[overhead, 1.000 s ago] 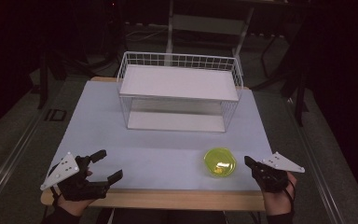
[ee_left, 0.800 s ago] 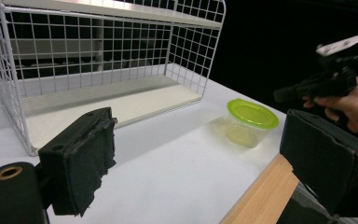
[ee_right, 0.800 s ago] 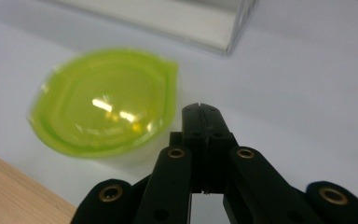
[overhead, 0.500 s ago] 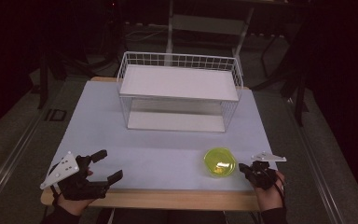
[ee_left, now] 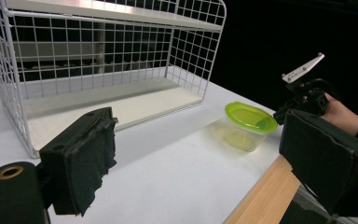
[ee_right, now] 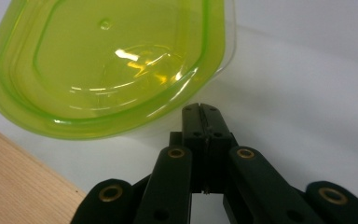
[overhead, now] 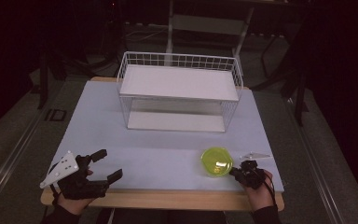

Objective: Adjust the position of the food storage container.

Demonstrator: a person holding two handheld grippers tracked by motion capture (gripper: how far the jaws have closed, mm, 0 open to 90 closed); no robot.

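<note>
The right gripper [overhead: 235, 172] has dropped lower since a second ago and slid in toward the green-lidded container [overhead: 217, 161]. Its grey plate, which stood out to the right before, now sits just behind the tub. The jaws are pressed together with nothing between them, and in the right gripper view the tips [ee_right: 203, 110] sit just under the lid's overhanging rim [ee_right: 121, 126], very near it; whether they touch I cannot tell. The container hasn't shifted: it sits on the white table top [overhead: 168, 154] near the front right corner, close to the wooden front edge [overhead: 168, 199].

Over on the left, the left gripper [overhead: 107, 164] hasn't budged, jaws spread wide and empty, resting by the front left corner. From its own view the pads [ee_left: 81, 161] frame the tub [ee_left: 248, 125] and the other hand beyond.

Between the two grippers lies a broad bare stretch of table. The wire shelf rack [overhead: 179, 95] stands well back, apart from everything up front.
</note>
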